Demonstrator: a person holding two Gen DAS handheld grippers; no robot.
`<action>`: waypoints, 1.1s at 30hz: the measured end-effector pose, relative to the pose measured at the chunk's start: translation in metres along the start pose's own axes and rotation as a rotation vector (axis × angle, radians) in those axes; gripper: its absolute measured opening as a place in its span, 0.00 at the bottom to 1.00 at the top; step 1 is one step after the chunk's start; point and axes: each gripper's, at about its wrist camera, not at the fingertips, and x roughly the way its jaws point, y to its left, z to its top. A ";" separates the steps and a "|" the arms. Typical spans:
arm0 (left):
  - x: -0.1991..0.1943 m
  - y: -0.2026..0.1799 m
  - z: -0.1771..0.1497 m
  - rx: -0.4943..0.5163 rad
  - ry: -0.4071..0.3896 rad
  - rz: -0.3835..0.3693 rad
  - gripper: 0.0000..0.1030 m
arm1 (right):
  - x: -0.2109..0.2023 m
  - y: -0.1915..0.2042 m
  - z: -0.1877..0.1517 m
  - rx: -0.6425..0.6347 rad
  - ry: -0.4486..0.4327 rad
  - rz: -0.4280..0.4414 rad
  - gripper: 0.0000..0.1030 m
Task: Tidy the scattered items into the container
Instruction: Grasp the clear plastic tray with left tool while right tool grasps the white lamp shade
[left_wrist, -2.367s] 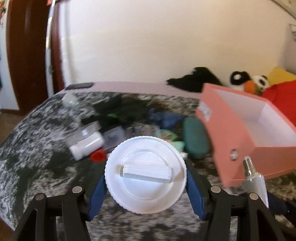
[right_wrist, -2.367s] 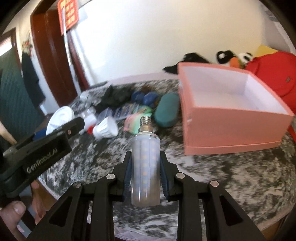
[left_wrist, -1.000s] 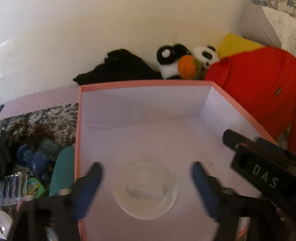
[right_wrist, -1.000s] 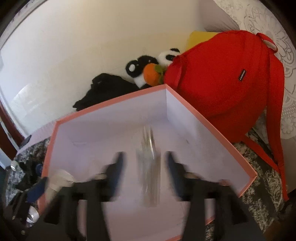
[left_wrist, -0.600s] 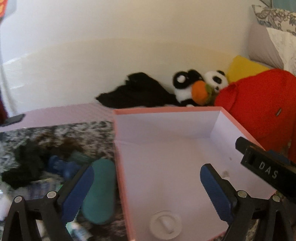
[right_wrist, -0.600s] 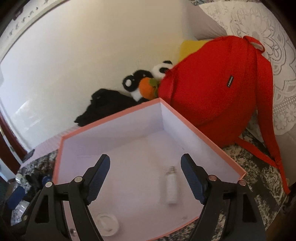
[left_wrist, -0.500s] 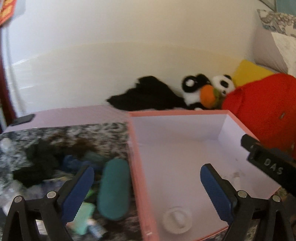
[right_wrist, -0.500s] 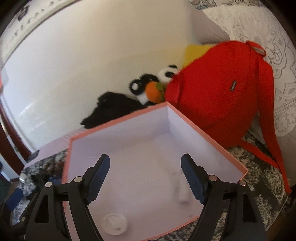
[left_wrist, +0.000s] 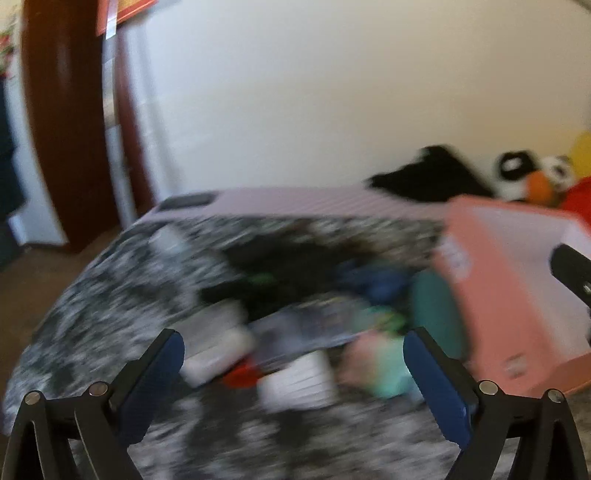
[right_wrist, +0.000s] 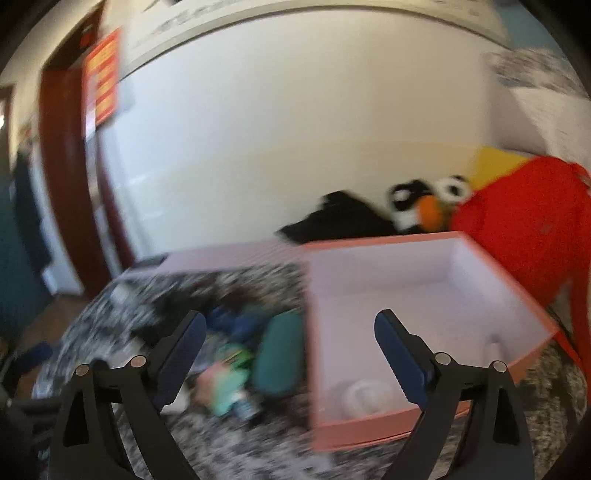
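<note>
Left gripper: the left gripper (left_wrist: 293, 360) has its blue-padded jaws spread wide with nothing between them; it hangs above the scattered pile.
Right gripper: the right gripper (right_wrist: 290, 345) is also spread wide and holds nothing; it hangs above the near left edge of the box.
Container: a pink box (right_wrist: 369, 430) with a pale lining stands open on the right side of the table (left_wrist: 122, 295), which wears a black-and-white mottled cover.
Inside the box: a round white lid (right_wrist: 365, 397) lies near the front left corner; a pale light bulb (right_wrist: 496, 347) lies near the right wall, too blurred for detail.
Scattered items: a blurred pile lies just left of the box. It includes a dark green oval case (right_wrist: 279, 356) touching or almost touching the box wall, a pink and mint packet (right_wrist: 223, 389), dark blue pieces (right_wrist: 236, 323), a white bottle (left_wrist: 218, 356) and a small red cap (left_wrist: 242, 374).
Behind the table: a black cloth (right_wrist: 340, 218), a black-and-white plush toy (right_wrist: 424, 206) with an orange patch, and a red backpack (right_wrist: 532, 225) beside the box.
Sharpness: both views are smeared by motion.
</note>
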 end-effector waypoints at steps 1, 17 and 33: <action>0.009 0.015 -0.007 -0.011 0.013 0.029 0.96 | 0.007 0.019 -0.009 -0.035 0.027 0.040 0.92; 0.143 0.068 -0.034 0.155 0.110 0.017 0.96 | 0.122 0.167 -0.127 -0.383 0.311 0.170 0.92; 0.237 0.096 -0.021 -0.166 0.207 -0.196 0.98 | 0.194 0.173 -0.143 -0.278 0.418 0.206 0.92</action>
